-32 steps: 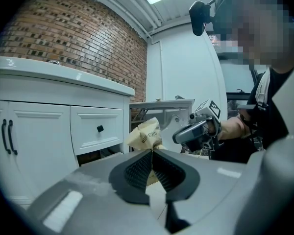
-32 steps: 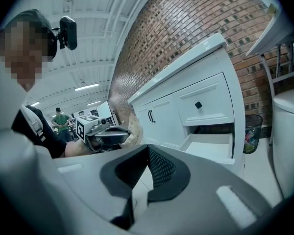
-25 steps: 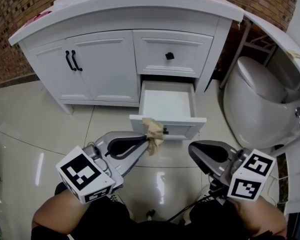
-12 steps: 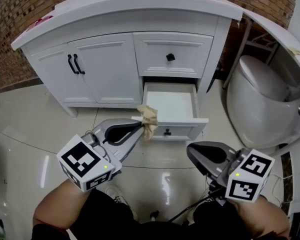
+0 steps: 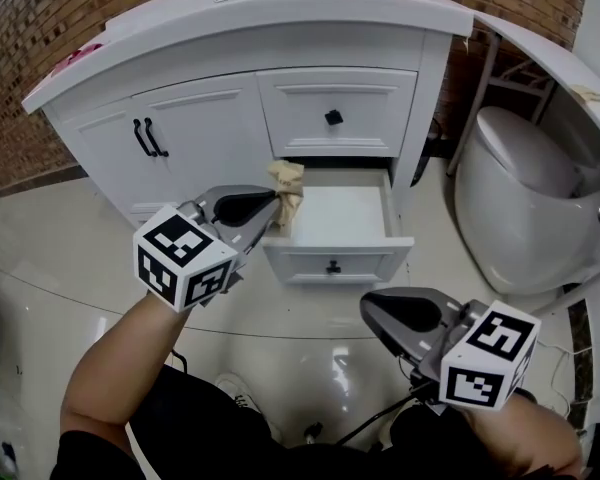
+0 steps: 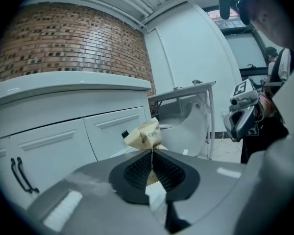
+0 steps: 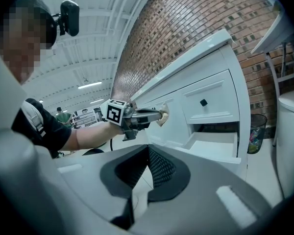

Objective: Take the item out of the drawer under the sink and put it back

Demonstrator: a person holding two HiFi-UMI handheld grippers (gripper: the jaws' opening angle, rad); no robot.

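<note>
Though crumpled, tan paper packet [image 6: 144,135] in ribbed left tongs [image 6: 151,152]

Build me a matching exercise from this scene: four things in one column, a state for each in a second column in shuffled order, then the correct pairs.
Column one
1. tan packet
2. lower drawer
3. upper drawer
4. right gripper

Column two
A. closed, with a black knob on its front
B. jaws together, nothing between them
C. pinched in the left gripper
D. pulled out, its white bottom bare

Pairs: 1-C, 2-D, 3-A, 4-B
</note>
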